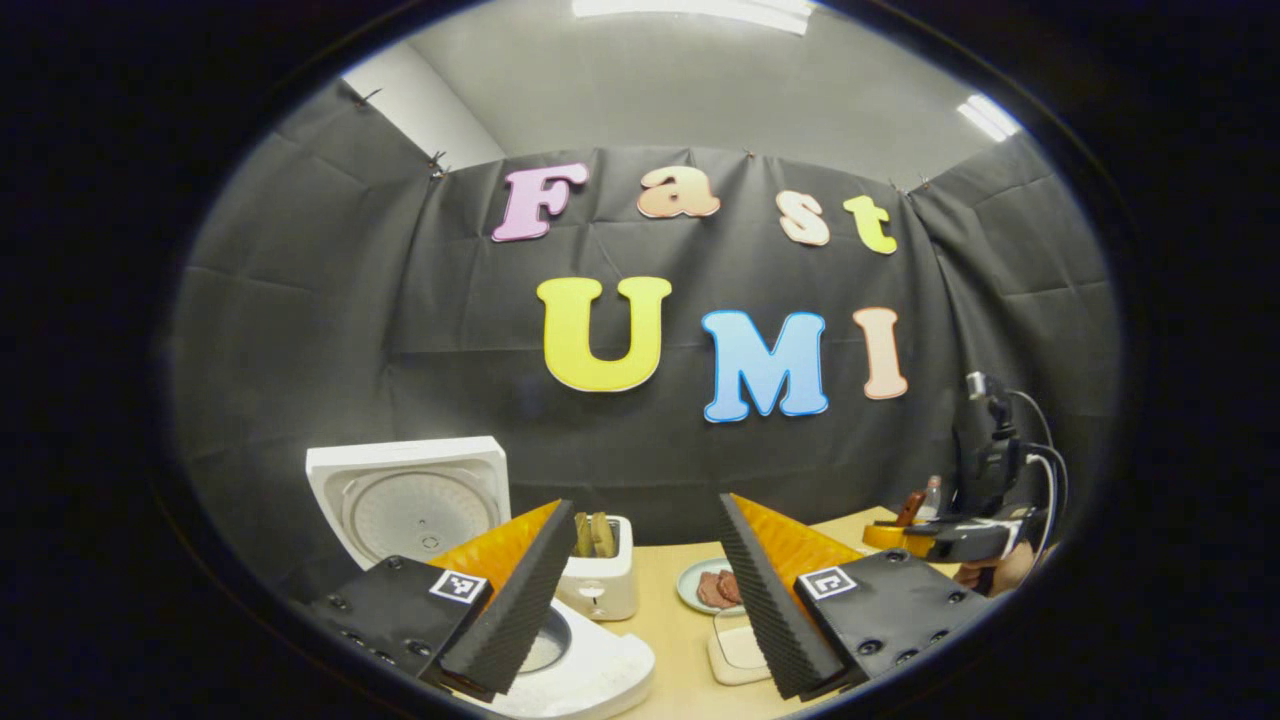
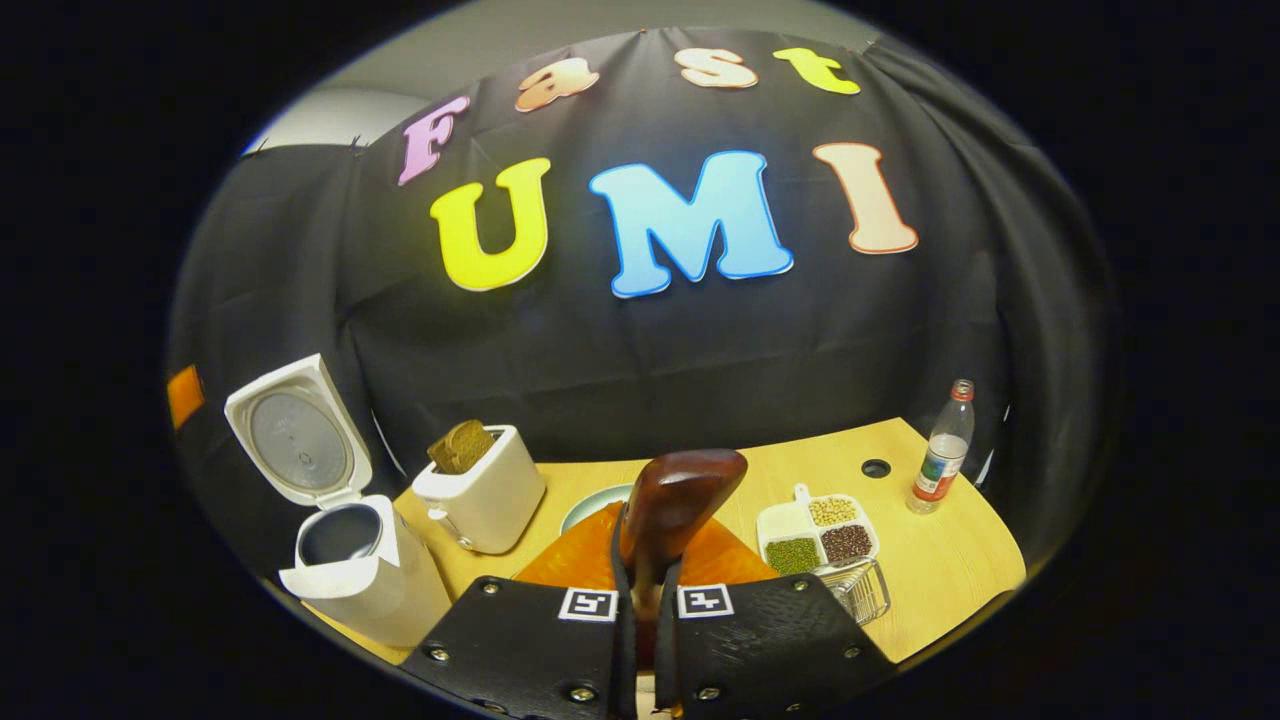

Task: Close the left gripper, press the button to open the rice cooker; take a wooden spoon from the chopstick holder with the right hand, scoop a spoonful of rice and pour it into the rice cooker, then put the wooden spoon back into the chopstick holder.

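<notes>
On the wooden table [image 2: 940,560], open rice cooker [image 2: 345,560] beside toaster [image 2: 485,490].

A mock kitchen booth: toaster [image 2: 485,488] and rice cooker [image 2: 355,560] (cloth-walled).

On your table [image 2: 940,570] you have: one white toaster [image 2: 485,490] loaded with brown bread slices [image 2: 460,446], one white divided dish [image 2: 818,530] of green, dark and pale beans, and a wire basket [image 2: 860,590] just beside that dish. You also have a clear bottle [image 2: 940,450] standing upright near the far right corner, close to a round hole [image 2: 876,468] in the tabletop. In the left gripper view you see a pale plate [image 1: 700,588] of reddish slices [image 1: 718,588] beside the toaster.
</notes>
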Available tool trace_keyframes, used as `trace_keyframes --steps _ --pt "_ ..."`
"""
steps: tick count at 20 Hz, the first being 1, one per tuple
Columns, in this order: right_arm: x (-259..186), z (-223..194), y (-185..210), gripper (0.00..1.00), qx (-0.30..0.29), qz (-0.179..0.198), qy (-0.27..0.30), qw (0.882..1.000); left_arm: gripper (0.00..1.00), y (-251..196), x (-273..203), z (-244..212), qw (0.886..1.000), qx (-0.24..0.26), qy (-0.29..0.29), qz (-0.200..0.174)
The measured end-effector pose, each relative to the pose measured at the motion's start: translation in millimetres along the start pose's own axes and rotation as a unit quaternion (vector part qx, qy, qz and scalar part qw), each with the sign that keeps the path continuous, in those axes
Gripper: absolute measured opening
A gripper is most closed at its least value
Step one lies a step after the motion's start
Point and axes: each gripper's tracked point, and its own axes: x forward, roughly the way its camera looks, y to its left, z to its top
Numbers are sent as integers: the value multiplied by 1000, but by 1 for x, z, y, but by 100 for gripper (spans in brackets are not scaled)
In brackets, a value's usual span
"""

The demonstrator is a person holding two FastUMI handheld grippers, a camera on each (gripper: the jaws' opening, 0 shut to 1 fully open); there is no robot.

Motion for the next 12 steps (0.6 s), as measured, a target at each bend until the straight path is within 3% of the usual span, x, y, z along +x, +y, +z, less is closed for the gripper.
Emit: trace_keyframes --steps 3,8,12 --pt "25 -25 4 7 -27 -10 20 999 99 13 -3 -4 1000 -6 3 4" --pt "52 -64 11 8 -120 -32 44 991 99 34 -1 -15 1000 -4 12 10" --pt "57 -97 29 8 -128 -24 67 989 99 52 1 -27 999 7 23 21"
